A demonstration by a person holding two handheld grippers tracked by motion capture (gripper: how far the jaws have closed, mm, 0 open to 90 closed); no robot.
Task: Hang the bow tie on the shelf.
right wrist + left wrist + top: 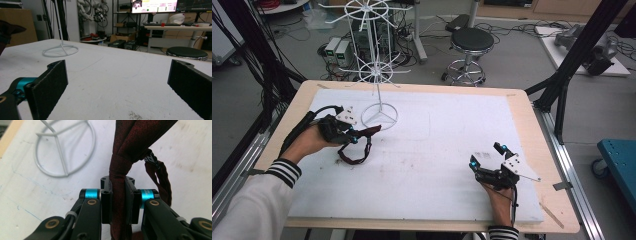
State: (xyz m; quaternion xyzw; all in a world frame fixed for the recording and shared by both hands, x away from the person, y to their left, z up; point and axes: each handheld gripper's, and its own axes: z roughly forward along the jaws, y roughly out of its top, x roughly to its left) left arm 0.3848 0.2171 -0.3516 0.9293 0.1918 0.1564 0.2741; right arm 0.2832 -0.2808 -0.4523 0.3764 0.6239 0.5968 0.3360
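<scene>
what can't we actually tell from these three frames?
- Dark red fabric strap, left gripper view: top and bottom cut by the frame edges, and the shut jaws of the left gripper cover the pinched stretch.
- Small black clasp on it: partly behind the fabric, type unclear.
- White wire rack, high view: top cut by the upper edge; thin arms blend into floor clutter.
- Right gripper, right gripper view: jaws open, lower parts cropped.

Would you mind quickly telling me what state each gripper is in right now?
Left gripper: closed on the dark red fabric band, beside the white wire stand.
Right gripper: open, holding nothing, over the white foam mat.
</scene>
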